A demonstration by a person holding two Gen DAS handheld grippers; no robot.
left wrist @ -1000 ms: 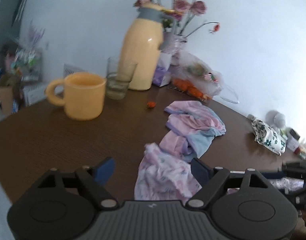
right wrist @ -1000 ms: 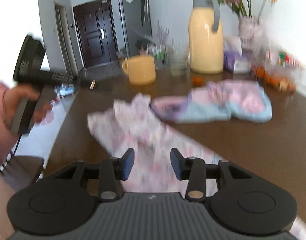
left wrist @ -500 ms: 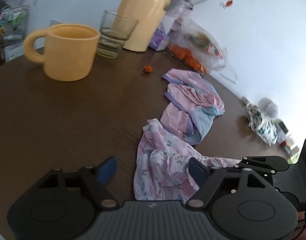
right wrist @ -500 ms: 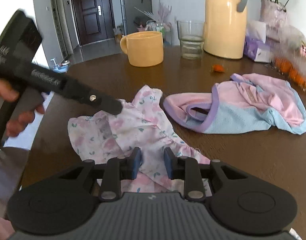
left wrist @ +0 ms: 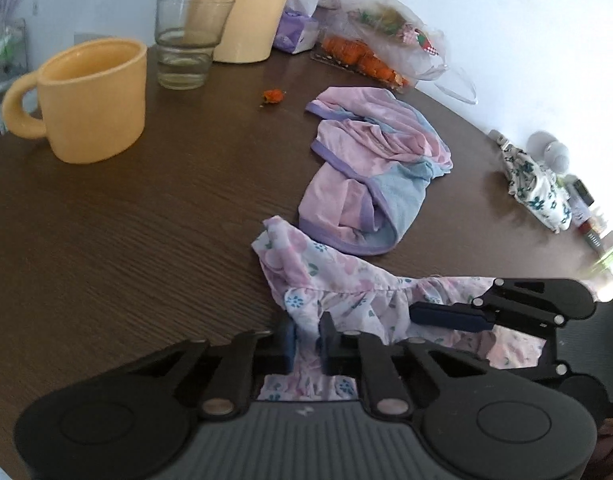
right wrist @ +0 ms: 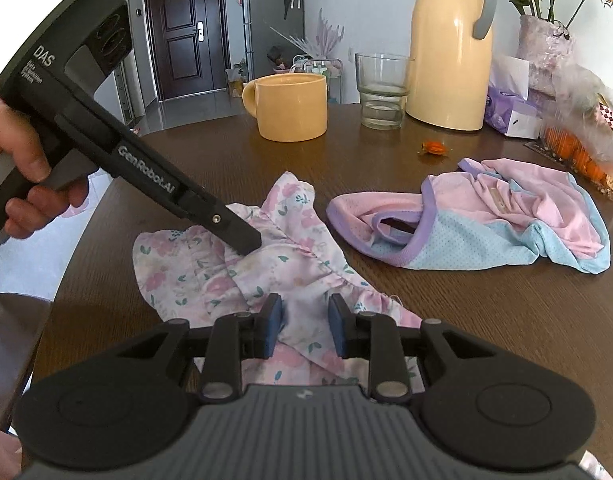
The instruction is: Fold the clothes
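My left tongs (left wrist: 306,338) are closing on the near edge of the floral garment (left wrist: 346,296); a fold of the cloth stands pinched between the blue pads (left wrist: 287,338). My right tongs (right wrist: 304,326) stand partly open, and the same cloth fills the gap between the pads; whether they press on it I cannot tell. In the right wrist view the left tongs (right wrist: 246,240) come in from the left, held by a hand (right wrist: 14,160), tips down on the cloth's left part.

The floral garment (right wrist: 266,264) lies crumpled at the near edge of the desk (left wrist: 126,220). It is white with pink blossoms and small teal leaves, and a gathered ruffle seam crosses it. In the left wrist view its long axis runs from its far left corner toward the right tongs (left wrist: 450,316) at lower right.

Just beyond it lies a second garment (left wrist: 370,176), pink and pale blue with purple binding, bunched, its long axis running away from me in the left wrist view. Whether the two touch I cannot tell.

Farther back stand a yellow mug (left wrist: 90,100), handle to the left, a glass (left wrist: 188,40) and a cream jug (right wrist: 450,52). A small orange scrap (left wrist: 272,96) lies on the desk between glass and pink garment. At far right lies a bag of orange fruit (left wrist: 370,60) and a flower-print cloth (left wrist: 534,188).
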